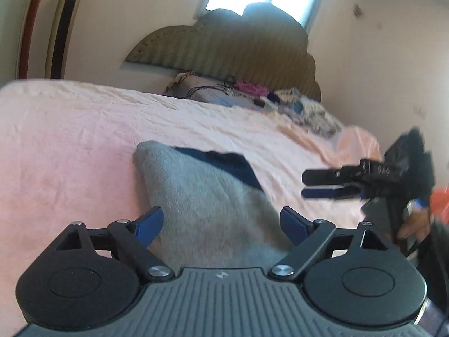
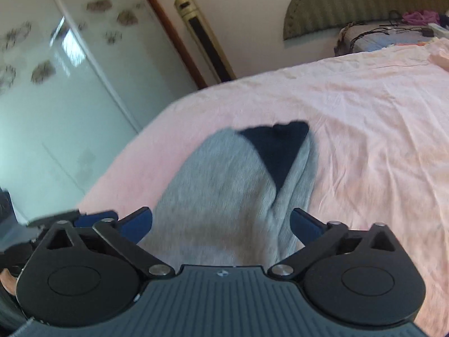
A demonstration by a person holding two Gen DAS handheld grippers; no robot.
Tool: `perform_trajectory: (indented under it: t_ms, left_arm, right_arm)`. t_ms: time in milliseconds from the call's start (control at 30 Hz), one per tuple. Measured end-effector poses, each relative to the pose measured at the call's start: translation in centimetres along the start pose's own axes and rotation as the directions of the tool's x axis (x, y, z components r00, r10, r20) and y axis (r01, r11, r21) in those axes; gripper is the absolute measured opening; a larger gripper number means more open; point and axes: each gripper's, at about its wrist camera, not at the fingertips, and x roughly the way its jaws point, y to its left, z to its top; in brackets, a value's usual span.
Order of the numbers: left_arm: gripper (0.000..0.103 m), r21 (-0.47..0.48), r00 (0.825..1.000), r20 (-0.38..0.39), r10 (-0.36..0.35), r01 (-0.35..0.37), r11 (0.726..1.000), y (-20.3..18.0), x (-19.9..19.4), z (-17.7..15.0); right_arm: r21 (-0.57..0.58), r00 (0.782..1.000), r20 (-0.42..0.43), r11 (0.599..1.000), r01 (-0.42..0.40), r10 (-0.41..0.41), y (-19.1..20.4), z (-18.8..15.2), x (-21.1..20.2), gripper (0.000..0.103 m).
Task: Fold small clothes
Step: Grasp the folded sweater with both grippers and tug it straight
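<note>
A small grey garment (image 1: 207, 196) with a dark navy patch (image 1: 230, 165) lies on the pink bed sheet (image 1: 70, 146). My left gripper (image 1: 221, 224) is open, its blue-padded fingers either side of the garment's near end, just above it. The right gripper (image 1: 308, 185) shows at the right of the left wrist view, held sideways above the sheet. In the right wrist view the same grey garment (image 2: 224, 191) with its navy patch (image 2: 277, 148) lies ahead, and my right gripper (image 2: 221, 224) is open over its near end. The left gripper's fingers (image 2: 84, 219) show at the left.
A padded headboard (image 1: 224, 47) and a pile of clothes and cables (image 1: 252, 95) are at the bed's far end. A glass wardrobe door (image 2: 56, 84) and a tall floor unit (image 2: 204, 39) stand beyond the bed's left edge (image 2: 126, 163).
</note>
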Motion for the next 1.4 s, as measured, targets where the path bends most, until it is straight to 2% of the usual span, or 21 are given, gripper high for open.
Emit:
perform_trajectory:
  t_ms: [67,133,267,367,400,433,467,533,567,667,800,867,933,967,1000,1100,1233,1267,1300,1333,1400]
  left_arm:
    - [0.090,-0.189,0.998,-0.040,-0.039,0.031,0.981,3.6,3.7,2.2]
    - [0.089,-0.294,0.996,-0.083,-0.019,-0.007,0.956,6.2,7.4,3.5]
    - [0.089,-0.384,0.976,-0.209,-0.067,-0.019,0.923,8.9,14.0,4.9]
    - [0.088,-0.398,0.968,-0.226,-0.109,0.010,0.917,9.1,16.5,5.1]
    - [0.072,-0.384,0.970,-0.226,-0.093,-0.001,0.923,9.0,16.8,5.2]
    - [0.030,-0.352,0.969,-0.244,-0.036,-0.054,0.934,8.8,17.0,5.2]
    - [0.029,-0.324,0.965,-0.264,0.007,-0.095,0.941,8.8,17.1,5.1]
    - [0.026,-0.286,0.970,-0.239,0.037,-0.107,0.952,8.3,15.9,5.0]
    - [0.024,-0.242,0.972,-0.226,0.072,-0.127,0.962,7.9,15.0,5.3]
    - [0.023,-0.189,0.980,-0.178,0.092,-0.126,0.974,7.8,12.4,6.4]
    - [0.024,-0.162,0.969,-0.192,0.158,-0.190,0.968,10.0,12.5,8.7]
    - [0.030,-0.153,0.957,-0.233,0.172,-0.211,0.966,10.9,13.6,8.5]
    - [0.053,-0.204,0.947,-0.268,0.177,-0.236,0.950,11.7,13.5,7.4]
    - [0.060,-0.248,0.952,-0.257,0.164,-0.229,0.941,11.8,12.6,6.8]
    - [0.076,-0.286,0.963,-0.237,0.126,-0.193,0.939,11.7,11.3,6.1]
    - [0.082,-0.386,0.975,-0.218,-0.046,-0.043,0.921,10.7,7.9,2.8]
    - [0.074,-0.414,0.972,-0.197,-0.124,0.033,0.910,8.3,5.4,-1.7]
    - [0.061,-0.407,0.969,-0.208,-0.131,0.036,0.913,7.7,5.4,-2.3]
    - [0.022,-0.395,0.964,-0.243,-0.105,0.000,0.919,7.3,5.7,-2.6]
    - [0.016,-0.390,0.960,-0.268,-0.083,-0.029,0.921,7.2,6.0,-2.8]
    - [0.015,-0.403,0.957,-0.274,-0.096,-0.024,0.915,7.4,6.1,-2.6]
  right_arm:
    - [0.158,0.999,-0.028,0.987,-0.023,0.028,-3.8,3.1,2.1,0.103]
    - [0.291,0.997,-0.059,0.956,-0.038,0.058,-7.5,5.5,5.0,0.103]
    - [0.375,0.991,-0.135,0.927,0.032,0.020,-11.2,7.6,10.3,0.101]
    - [0.359,0.980,-0.184,0.933,-0.010,0.081,-10.8,7.1,13.1,0.101]
    - [0.329,0.979,-0.181,0.944,-0.031,0.096,-10.3,7.0,13.7,0.103]
    - [0.304,0.978,-0.181,0.952,-0.044,0.103,-9.9,7.0,14.2,0.103]
    - [0.293,0.979,-0.177,0.955,-0.050,0.106,-9.5,6.9,14.5,0.097]
    - [0.276,0.976,-0.198,0.960,-0.036,0.093,-8.9,6.8,15.3,0.036]
    - [0.251,0.974,-0.204,0.967,-0.046,0.099,-8.4,6.8,15.5,0.030]
    - [0.206,0.974,-0.159,0.970,-0.127,0.162,-6.4,7.4,14.6,0.029]
    - [0.223,0.962,-0.101,0.948,-0.227,0.254,-4.7,9.0,15.1,0.029]
    - [0.235,0.969,-0.101,0.951,-0.199,0.227,-4.7,9.2,16.8,0.029]
    - [0.251,0.982,-0.135,0.963,-0.098,0.135,-5.4,8.7,18.4,0.037]
    - [0.279,0.981,-0.177,0.960,-0.029,0.081,-6.1,8.3,18.8,0.057]
    - [0.308,0.980,-0.172,0.951,-0.041,0.098,-6.6,7.8,18.4,0.060]
    - [0.345,0.969,-0.164,0.931,-0.118,0.184,-6.7,5.7,14.8,0.088]
    - [0.334,0.944,-0.226,0.929,-0.156,0.239,-5.8,1.1,10.7,0.085]
    - [0.330,0.943,-0.224,0.929,-0.165,0.247,-5.5,0.3,10.1,0.081]
    - [0.327,0.942,-0.220,0.929,-0.172,0.252,-5.2,-0.5,9.4,0.076]
    - [0.326,0.941,-0.228,0.931,-0.167,0.249,-4.8,-1.1,9.2,0.069]
    - [0.323,0.924,-0.298,0.936,-0.140,0.241,-4.2,-2.2,9.8,0.020]
